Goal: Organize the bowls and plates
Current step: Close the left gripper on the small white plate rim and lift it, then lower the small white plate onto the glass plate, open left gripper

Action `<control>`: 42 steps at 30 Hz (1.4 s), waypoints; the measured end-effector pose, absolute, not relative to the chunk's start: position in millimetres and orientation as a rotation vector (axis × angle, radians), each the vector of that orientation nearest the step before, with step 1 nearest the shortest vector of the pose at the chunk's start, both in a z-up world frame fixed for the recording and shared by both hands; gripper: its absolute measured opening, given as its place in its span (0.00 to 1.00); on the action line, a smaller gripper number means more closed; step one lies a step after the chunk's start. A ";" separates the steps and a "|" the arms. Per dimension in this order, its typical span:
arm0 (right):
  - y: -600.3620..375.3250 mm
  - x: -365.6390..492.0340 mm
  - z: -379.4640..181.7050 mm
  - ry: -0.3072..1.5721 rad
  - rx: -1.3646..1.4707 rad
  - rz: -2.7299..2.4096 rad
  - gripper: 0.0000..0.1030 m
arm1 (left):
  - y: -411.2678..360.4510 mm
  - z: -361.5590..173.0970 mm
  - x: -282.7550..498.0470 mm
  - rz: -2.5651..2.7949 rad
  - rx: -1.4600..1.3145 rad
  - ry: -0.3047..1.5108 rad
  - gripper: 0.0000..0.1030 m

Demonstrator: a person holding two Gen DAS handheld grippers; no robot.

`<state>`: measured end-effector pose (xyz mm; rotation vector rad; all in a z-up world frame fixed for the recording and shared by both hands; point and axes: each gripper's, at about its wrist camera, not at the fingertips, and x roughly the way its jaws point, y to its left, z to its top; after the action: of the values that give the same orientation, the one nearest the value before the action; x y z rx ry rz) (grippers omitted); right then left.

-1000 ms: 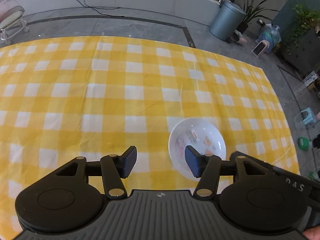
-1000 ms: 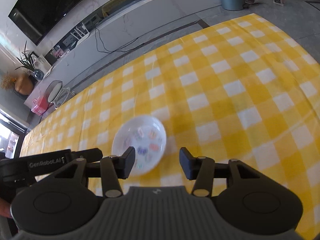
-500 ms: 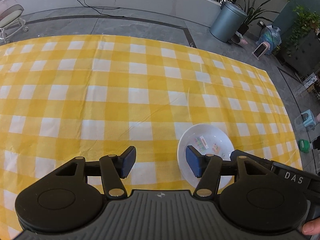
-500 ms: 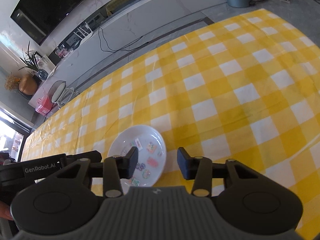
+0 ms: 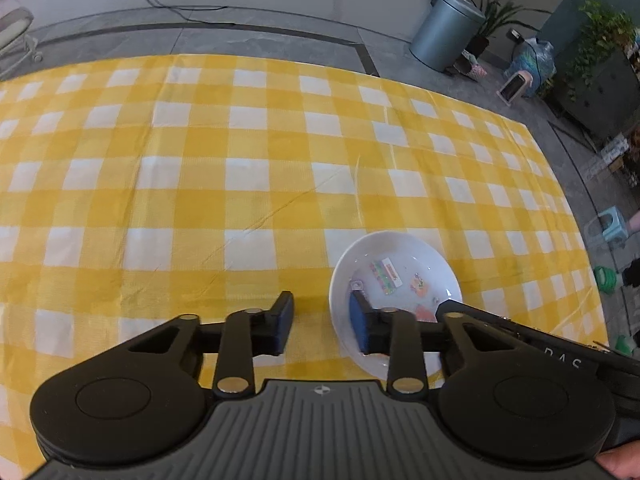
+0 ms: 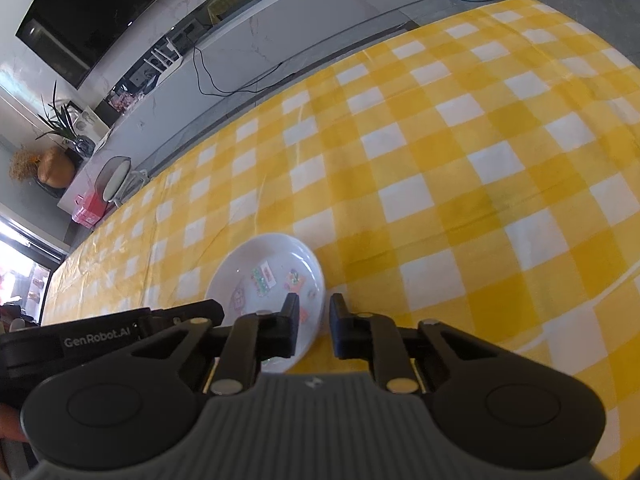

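A white bowl [image 5: 420, 256] with small coloured pictures inside sits on the yellow checked tablecloth [image 5: 200, 184]. My left gripper [image 5: 322, 328] straddles the bowl's left rim, one blue pad inside and one outside. Its jaws are closing and a wide gap remains on the outer side. My right gripper [image 6: 315, 328] straddles the opposite rim of the bowl [image 6: 260, 256]. Its jaws are also closing, with only thin gaps at the rim. Each tool's black body shows in the other's view, the right one [image 5: 520, 340] and the left one [image 6: 96, 340].
The cloth's far edge meets a grey floor with a cable [image 5: 180, 4]. A grey bin [image 5: 444, 36] and plants stand at the back right, a small stool [image 5: 608, 224] off the right edge. A low white counter [image 6: 280, 40] and a television lie beyond.
Both pairs of jaws have narrowed around the bowl's rims, the right pair most. The right gripper has sunk closer to the bowl. The bowl lies where it was.
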<state>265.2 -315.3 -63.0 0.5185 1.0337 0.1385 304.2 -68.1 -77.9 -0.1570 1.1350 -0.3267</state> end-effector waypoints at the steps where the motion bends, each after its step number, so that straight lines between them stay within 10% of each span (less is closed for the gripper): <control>1: -314.7 265.4 -63.4 1.034 0.517 0.138 0.10 | -68.9 -78.3 305.0 -0.329 -0.154 1.139 0.25; 6: -314.5 264.2 -65.3 1.030 0.506 0.138 0.06 | -74.4 -80.1 305.1 -0.342 -0.146 1.142 0.05; 42: -309.0 128.9 14.6 1.088 0.439 0.241 0.01 | -46.7 -20.0 143.8 -0.229 -0.341 1.187 0.04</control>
<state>128.9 -309.0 14.6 0.4386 1.0884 0.2406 143.8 -46.7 -20.0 -0.3410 1.1873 -0.2295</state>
